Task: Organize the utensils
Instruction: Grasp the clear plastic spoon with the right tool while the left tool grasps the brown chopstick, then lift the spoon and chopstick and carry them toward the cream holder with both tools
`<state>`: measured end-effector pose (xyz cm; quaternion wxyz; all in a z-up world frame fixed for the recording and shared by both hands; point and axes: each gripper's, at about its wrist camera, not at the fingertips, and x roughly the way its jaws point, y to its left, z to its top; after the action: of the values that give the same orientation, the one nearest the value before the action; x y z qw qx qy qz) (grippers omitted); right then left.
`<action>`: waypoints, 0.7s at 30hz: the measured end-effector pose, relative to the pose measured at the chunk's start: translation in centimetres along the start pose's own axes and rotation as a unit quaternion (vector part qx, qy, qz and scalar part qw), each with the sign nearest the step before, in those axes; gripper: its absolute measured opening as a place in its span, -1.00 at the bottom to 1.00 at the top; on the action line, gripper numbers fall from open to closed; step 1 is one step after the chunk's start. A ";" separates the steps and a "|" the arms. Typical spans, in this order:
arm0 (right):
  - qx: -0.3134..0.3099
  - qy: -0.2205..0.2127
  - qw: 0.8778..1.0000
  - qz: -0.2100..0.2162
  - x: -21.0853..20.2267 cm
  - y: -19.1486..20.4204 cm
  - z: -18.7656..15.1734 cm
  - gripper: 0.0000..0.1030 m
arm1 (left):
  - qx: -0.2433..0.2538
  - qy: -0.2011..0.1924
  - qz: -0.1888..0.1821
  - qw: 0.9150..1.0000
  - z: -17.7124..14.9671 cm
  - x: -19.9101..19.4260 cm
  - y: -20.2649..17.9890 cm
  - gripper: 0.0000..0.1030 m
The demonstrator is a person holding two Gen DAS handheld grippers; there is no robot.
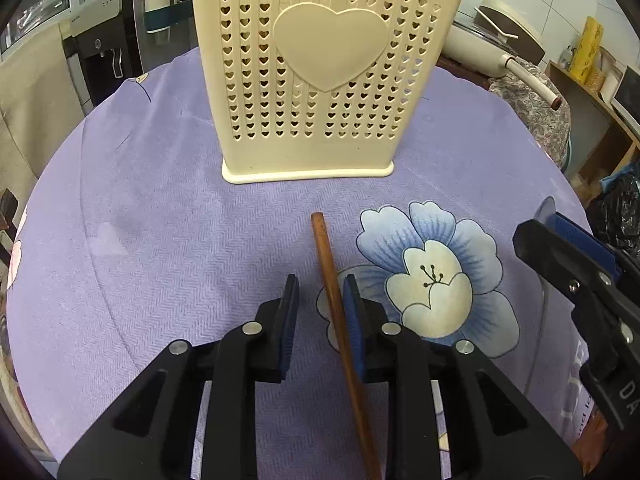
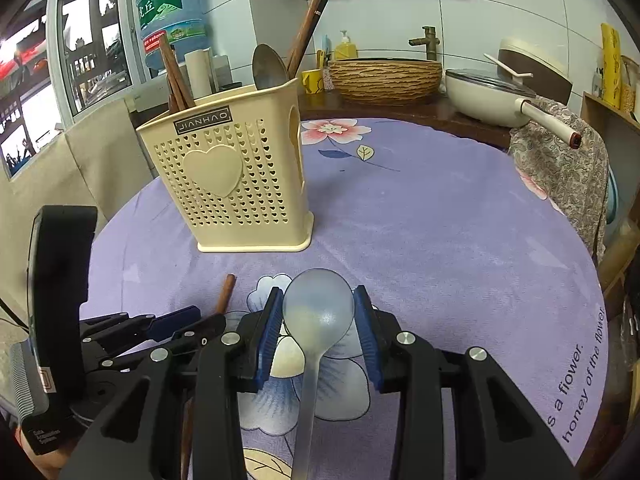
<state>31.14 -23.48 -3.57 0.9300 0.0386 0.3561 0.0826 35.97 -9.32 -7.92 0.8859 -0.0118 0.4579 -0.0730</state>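
Note:
A brown wooden chopstick [image 1: 326, 256] lies on the purple flowered tablecloth [image 1: 160, 260], running between the fingers of my left gripper [image 1: 320, 280]. It rests against the right pad, while a gap separates it from the left pad, so this gripper is open. My right gripper [image 2: 318, 292] is shut on the bowl of a translucent plastic spoon [image 2: 316, 312], whose handle points back toward the camera. The cream utensil holder [image 2: 232, 184] with heart-shaped holes stands upright just beyond both grippers. It holds a metal spoon [image 2: 268, 68] and wooden chopsticks [image 2: 174, 72].
A white lidded pan [image 2: 488, 96] with a long handle sits at the table's far right edge. Beside it is a patterned cloth [image 2: 560, 168]. A woven bowl [image 2: 384, 80] and a water bottle [image 2: 172, 20] stand behind the table. Bare cloth stretches right of the holder.

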 end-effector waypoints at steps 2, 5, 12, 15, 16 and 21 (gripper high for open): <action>0.000 0.001 1.000 0.002 0.1 0.1 0.0 -0.31 | 0.003 0.000 0.005 1.000 0.4 0.3 -0.1 -0.65; 0.002 0.003 1.000 0.005 0.2 0.1 0.0 -0.32 | 0.000 0.003 0.004 1.000 0.9 0.8 -0.1 -0.74; 0.004 0.006 1.000 0.005 0.4 0.0 -0.2 -0.31 | -0.012 0.003 -0.002 1.000 1.5 1.1 0.5 -0.82; 0.000 0.002 1.000 0.004 0.1 0.2 -0.2 -0.31 | -0.025 0.006 -0.014 1.000 1.5 1.0 0.7 -0.83; -0.003 0.000 1.000 0.004 0.0 0.3 -0.2 -0.31 | -0.032 0.004 -0.021 0.999 1.5 0.8 1.0 -0.83; -0.008 -0.005 1.000 0.005 -0.4 0.7 -0.3 -0.31 | -0.040 -0.026 -0.034 0.998 1.6 -1.7 1.8 -0.83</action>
<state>30.60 -22.81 -3.42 0.9316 0.0331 0.3507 0.0897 36.51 -7.32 -5.77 0.8933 -0.0649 0.4368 -0.0841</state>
